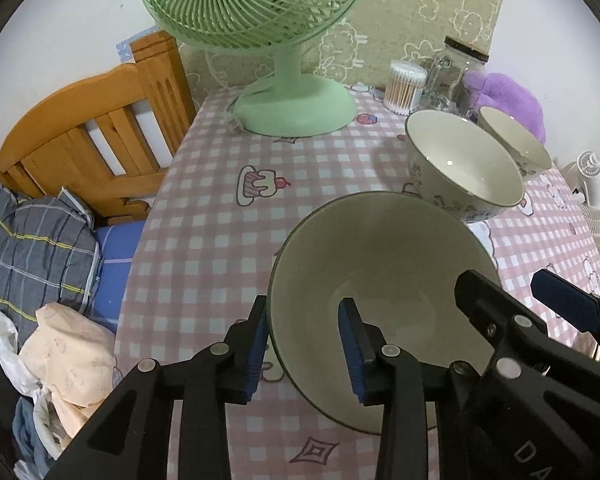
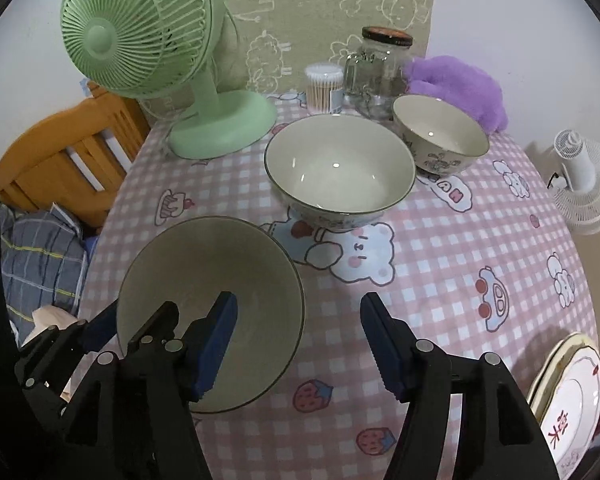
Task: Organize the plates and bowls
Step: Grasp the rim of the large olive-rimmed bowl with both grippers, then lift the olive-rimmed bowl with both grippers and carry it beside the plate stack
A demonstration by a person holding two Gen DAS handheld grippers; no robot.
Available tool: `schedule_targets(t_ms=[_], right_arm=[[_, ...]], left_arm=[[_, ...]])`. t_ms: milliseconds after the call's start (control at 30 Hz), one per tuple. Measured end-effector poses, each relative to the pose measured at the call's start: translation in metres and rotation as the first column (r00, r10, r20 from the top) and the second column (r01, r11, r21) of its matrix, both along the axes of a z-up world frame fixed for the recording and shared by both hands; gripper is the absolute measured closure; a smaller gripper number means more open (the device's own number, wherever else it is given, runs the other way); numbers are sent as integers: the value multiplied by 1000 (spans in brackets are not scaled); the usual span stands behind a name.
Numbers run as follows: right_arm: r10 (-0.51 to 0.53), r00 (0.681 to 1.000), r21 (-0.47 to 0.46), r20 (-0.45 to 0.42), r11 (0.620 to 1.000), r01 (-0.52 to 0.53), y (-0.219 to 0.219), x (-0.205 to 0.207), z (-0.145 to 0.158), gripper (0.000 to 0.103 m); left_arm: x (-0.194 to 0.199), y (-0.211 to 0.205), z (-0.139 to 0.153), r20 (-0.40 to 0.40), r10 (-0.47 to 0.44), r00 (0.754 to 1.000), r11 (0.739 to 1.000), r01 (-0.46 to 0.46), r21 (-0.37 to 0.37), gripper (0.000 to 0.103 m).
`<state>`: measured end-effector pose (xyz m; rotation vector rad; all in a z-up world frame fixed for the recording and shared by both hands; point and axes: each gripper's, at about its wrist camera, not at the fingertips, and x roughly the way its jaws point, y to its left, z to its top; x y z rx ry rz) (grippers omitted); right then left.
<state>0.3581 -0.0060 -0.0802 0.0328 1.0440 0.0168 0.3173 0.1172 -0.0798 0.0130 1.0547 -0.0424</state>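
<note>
the near bowl [image 1: 384, 280] is the landmark here. it is a cream bowl with a thin dark rim, above the pink checked tablecloth [image 1: 212, 216], and it looks tilted. the left gripper [image 1: 306, 350] straddles its rim on the side closest to the cameras: one blue pad is outside the wall and the other blue pad is inside the bowl. the jaws stand a little wider than the wall, so i cannot tell if they really press on it.

the right gripper [image 2: 298, 344] is just to the right of this bowl, with its jaws wide apart and nothing between them. its left finger [image 2: 216, 344] shows in front of the bowl's inside, but i cannot tell if it touches it.

behind the near bowl, a little to the right, stands the middle bowl [image 2: 340, 168], upright on the cloth. further behind and more to the right is the small bowl [image 2: 440, 136], near a glass jar [image 2: 376, 76] and a box of cotton swabs [image 2: 324, 88]. the green fan [image 2: 148, 40] is behind the near bowl to the left. well apart to the right, at the table edge, lies a stack of plates [image 2: 568, 396].
</note>
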Motion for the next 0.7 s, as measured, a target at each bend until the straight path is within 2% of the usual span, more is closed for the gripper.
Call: schedule_targets(t_ms=[100, 167, 233, 300, 400, 567, 700], right_arm=[[-6, 1000, 11, -13, 1000, 6, -2, 6, -7, 39], [-3, 1000, 18, -29, 1000, 4, -1, 9, -14, 55], [3, 999, 24, -51, 1000, -2, -1, 14, -22, 73], [6, 998, 37, -58, 999, -4, -1, 19, -27, 86], [19, 998, 35, -53, 999, -17, 2, 22, -30, 87], [28, 998, 25, -61, 999, -26, 3, 23, -28, 87], [26, 998, 31, -59, 999, -24, -3, 14, -20, 87]], left_arm=[[5, -1, -6, -12, 3, 1000, 1000, -3, -1, 68], [8, -1, -9, -16, 7, 1000, 1000, -7, -2, 68], [10, -1, -13, -21, 3, 1000, 1000, -3, -3, 74], [13, -2, -16, -33, 9, 999, 1000, -9, -5, 80], [14, -1, -16, -29, 19, 999, 1000, -19, 5, 84], [11, -3, -12, -31, 16, 999, 1000, -16, 22, 84], [2, -7, -5, -36, 15, 999, 1000, -15, 6, 84]])
